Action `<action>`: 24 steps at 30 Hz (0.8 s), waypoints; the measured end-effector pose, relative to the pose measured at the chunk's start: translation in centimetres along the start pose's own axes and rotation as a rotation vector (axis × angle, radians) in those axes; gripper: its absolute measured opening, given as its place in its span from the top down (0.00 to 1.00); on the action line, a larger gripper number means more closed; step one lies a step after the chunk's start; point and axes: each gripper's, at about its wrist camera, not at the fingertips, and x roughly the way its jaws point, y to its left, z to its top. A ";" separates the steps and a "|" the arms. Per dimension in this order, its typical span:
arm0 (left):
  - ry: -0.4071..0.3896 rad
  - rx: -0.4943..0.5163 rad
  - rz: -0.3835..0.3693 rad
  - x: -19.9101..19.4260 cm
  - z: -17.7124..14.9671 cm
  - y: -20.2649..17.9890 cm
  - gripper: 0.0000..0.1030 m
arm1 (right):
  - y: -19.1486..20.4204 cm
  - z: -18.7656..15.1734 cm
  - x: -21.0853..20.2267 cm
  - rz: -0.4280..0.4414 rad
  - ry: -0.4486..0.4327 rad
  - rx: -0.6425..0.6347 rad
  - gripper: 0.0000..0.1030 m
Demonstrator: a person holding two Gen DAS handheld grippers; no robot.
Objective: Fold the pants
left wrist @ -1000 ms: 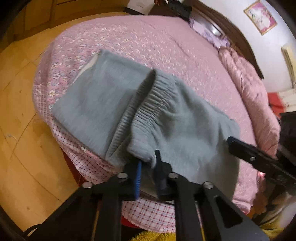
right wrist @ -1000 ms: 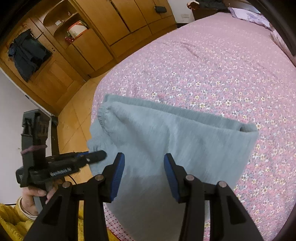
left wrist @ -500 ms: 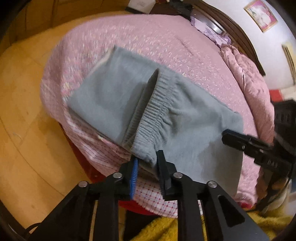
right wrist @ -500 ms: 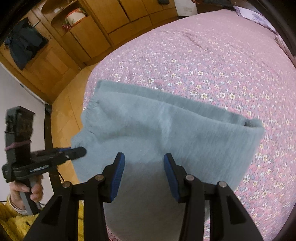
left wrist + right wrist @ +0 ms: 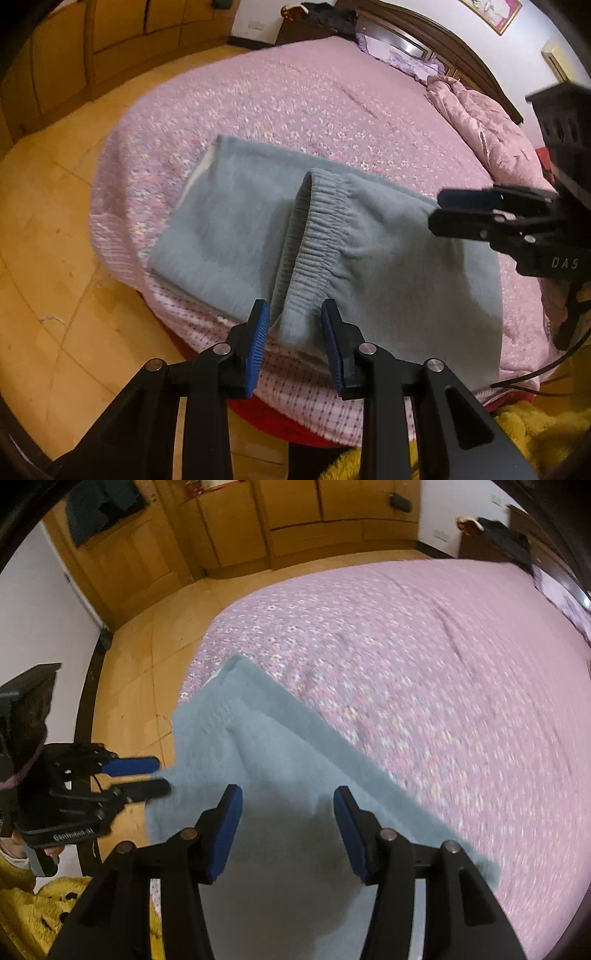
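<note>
Grey-blue sweatpants (image 5: 388, 266) lie folded on the near edge of a pink floral bed (image 5: 314, 99), the ribbed elastic waistband (image 5: 317, 229) turned up on top. My left gripper (image 5: 293, 336) is open, its blue pads on either side of the waistband's near corner, not pinching it. My right gripper (image 5: 288, 823) is open and empty above the pants (image 5: 280, 775). It also shows in the left wrist view (image 5: 439, 210) at the pants' right edge. The left gripper shows in the right wrist view (image 5: 159, 775) at the pants' left edge.
Wooden floor (image 5: 48, 229) lies left of the bed, wooden wardrobes (image 5: 295, 520) beyond it. A rumpled pink quilt (image 5: 487, 125) and a dark headboard (image 5: 436, 33) are at the far right. Yellow fleece sleeves (image 5: 33, 901) show at the near edge.
My left gripper has opened and let go of the waistband corner, which now rests on the bed. My right gripper stayed open and swung its view to the left over the pants.
</note>
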 end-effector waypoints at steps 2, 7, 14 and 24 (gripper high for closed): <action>0.010 -0.007 -0.015 0.6 0.2 0.4 0.78 | 0.3 1.0 0.7 0.009 0.014 -0.034 0.47; 0.047 -0.036 -0.063 2.2 0.1 1.5 0.77 | 1.0 3.1 3.6 0.014 0.073 -0.148 0.48; 0.079 -0.091 -0.134 3.4 -0.3 3.0 0.63 | 0.6 4.2 7.6 0.060 0.174 -0.224 0.47; 0.142 -0.159 -0.223 5.1 -0.5 4.1 0.62 | -0.2 3.8 8.8 0.165 0.168 -0.232 0.39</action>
